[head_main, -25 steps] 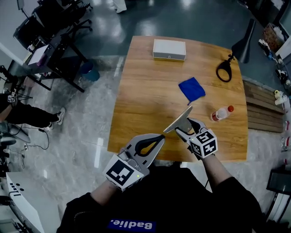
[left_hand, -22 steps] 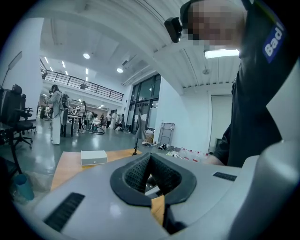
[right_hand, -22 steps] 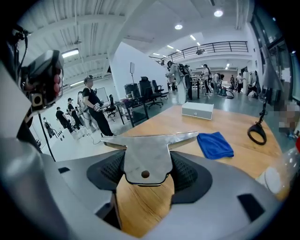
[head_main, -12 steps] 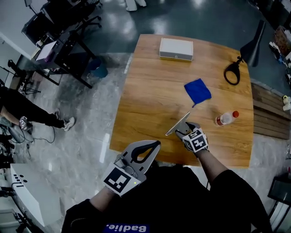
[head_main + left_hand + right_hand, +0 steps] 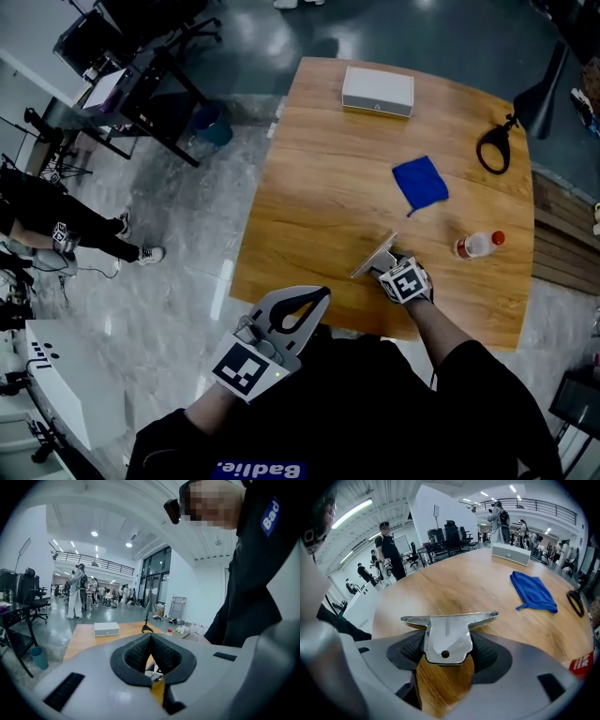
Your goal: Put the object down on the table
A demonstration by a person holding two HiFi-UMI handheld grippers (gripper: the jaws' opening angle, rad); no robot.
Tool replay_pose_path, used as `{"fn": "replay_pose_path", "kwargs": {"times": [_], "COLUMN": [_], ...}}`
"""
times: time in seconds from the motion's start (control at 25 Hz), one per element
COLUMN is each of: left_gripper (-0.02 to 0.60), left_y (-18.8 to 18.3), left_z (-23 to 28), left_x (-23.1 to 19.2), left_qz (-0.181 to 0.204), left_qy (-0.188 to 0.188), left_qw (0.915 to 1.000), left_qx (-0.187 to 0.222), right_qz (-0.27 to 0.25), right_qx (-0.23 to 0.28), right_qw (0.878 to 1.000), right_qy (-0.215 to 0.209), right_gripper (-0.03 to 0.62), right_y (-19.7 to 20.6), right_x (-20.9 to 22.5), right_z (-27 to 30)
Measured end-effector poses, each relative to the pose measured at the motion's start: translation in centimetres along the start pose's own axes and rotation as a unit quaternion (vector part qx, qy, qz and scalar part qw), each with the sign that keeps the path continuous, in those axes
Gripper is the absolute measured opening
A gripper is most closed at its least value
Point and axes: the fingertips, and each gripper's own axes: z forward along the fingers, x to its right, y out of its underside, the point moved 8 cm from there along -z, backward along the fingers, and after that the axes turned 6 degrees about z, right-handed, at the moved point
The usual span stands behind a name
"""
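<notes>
Right gripper view is showing the right gripper clamping a metal scraper by the near edge of the table. The left gripper is hanging with jaws together, empty.

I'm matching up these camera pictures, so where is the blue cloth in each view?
Head view: blue cloth, right of the middle of the table.
Left gripper view: not visible.
Right gripper view: right side, lying on the table.
Shared landmark: the white box at the table's far edge.
</notes>
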Motion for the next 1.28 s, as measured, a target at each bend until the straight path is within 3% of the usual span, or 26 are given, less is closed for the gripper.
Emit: {"fn": "replay_pose_path", "kwargs": {"times": [0.84,0.92,1.12,1.28], "left_gripper": [0.003,0.004,0.003,0.003], "left_y": [0.0,0.0,-0.2,-0.4], "left_z": [-1.7,-1.7,-1.7,-0.9], "left_x": [-0.1,0.0,0.1,0.2], "left_qz": [-0.005,-0.003,-0.001,-0.002], "left_qy": [-0.003,-0.001,0.011,0.028], "left_qw": [0.9999,0.9998,0.9995,0.9989], "left_qx": [0.014,0.017,0.029,0.037], "right_qz": [-0.027,-0.026,-0.031,-0.021], "right_qx": [-0.052,-0.043,-0.009,0.063], "right_qw": [0.998,0.999,0.999,0.998], "right_qy": [0.016,0.019,0.03,0.002], "right_gripper": [0.307,0.363,0.368,0.368], "right_y": [0.8,0.9,-0.1,-2.1], "right_x": [-0.8,-0.7,-1.3,-3.1], "right_z": [1.4,1.2,-2.8,-8.1]}}
